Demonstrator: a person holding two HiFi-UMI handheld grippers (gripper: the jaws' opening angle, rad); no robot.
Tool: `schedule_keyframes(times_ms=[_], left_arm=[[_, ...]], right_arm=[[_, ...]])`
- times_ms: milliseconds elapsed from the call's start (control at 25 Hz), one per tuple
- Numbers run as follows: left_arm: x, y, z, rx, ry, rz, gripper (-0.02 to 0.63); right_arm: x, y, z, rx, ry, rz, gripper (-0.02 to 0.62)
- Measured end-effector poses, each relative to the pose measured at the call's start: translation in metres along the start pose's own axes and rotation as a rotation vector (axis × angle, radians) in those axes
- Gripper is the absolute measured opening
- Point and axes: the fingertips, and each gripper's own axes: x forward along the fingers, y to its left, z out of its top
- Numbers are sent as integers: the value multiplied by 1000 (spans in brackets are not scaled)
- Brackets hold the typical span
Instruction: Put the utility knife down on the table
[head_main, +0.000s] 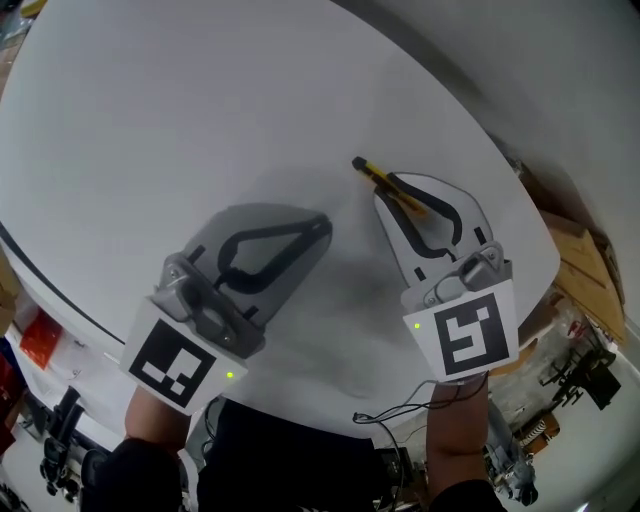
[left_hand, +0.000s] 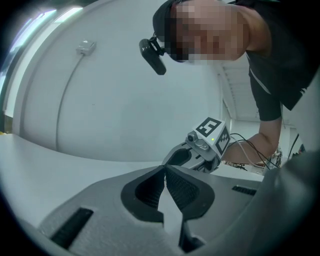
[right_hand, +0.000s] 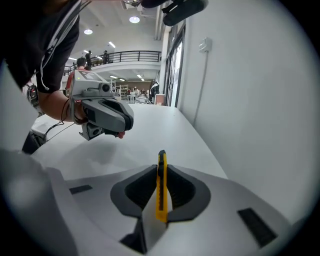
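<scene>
While the left gripper (left_hand: 165, 171) sits pressed together and empty, the right gripper (right_hand: 161, 169) pinches the yellow utility knife (right_hand: 161, 192) between its pads, tip protruding forward.

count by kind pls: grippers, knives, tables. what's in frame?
Grippers: 2, the left gripper shut on nothing, the right gripper shut on the knife
Utility knife, yellow and black: 1
White table: 1
Total: 4
</scene>
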Motion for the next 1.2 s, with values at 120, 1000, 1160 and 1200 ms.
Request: schedule_keyframes(times_ms=[120, 1000, 1160, 1200], left_arm=[[1, 3, -4, -1, 9, 1, 15], [-6, 1, -13, -24, -4, -29, 15], [-17, -18, -14, -25, 17, -38, 15], [-20, -26, -13, -29, 19, -37, 15]], right_arm=[[7, 0, -7, -19, 58, 19, 51], [-9, 9, 5, 91, -81, 40, 41], [-53, 29, 18, 173, -252, 27, 20], [-64, 37, 24, 202, -310, 35, 17]])
